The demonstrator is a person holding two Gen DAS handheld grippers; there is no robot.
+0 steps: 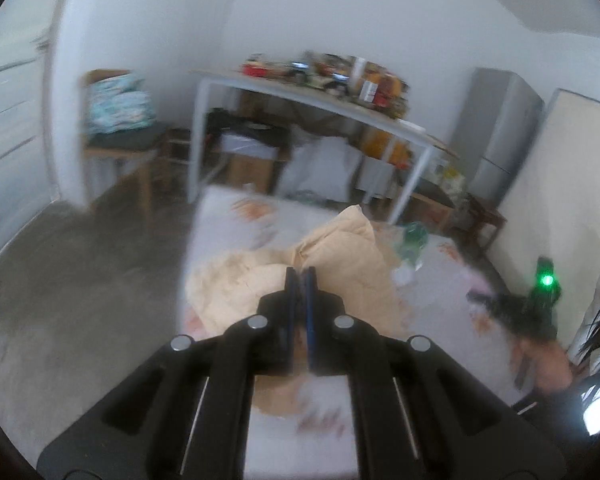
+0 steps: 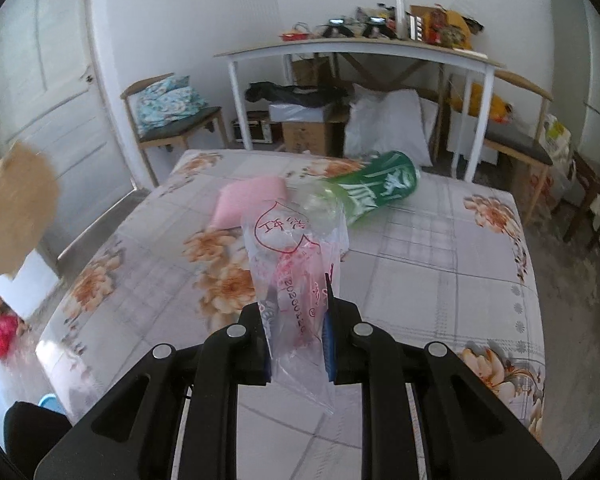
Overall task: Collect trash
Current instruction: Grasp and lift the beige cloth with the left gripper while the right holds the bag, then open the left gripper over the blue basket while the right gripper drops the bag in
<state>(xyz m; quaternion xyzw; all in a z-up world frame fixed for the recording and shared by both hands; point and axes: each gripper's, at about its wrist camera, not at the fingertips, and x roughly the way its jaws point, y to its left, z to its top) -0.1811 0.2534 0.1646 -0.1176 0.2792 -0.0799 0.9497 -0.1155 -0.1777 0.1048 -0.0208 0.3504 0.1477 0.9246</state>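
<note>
Each gripper [image 1: 300, 276] [image 2: 298, 300] is black plastic with blue finger pads [image 2: 329, 336], four silver screws [image 1: 257, 322] and slotted arms.

Crumpled matt brown paper [image 1: 340, 248] — glossy clear plastic bag [image 2: 296, 264] — printed cloth bedsheet [image 2: 440, 264].

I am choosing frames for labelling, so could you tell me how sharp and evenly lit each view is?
Left wrist view: heavy motion smear over the floor, the bed and the brown paper bag in the left gripper; only the gripper itself is crisp. Right wrist view: largely sharp, with print legible on the clear plastic bag in the right gripper; the brown paper at far left is blurred. Both bend straight lines strongly.
</note>
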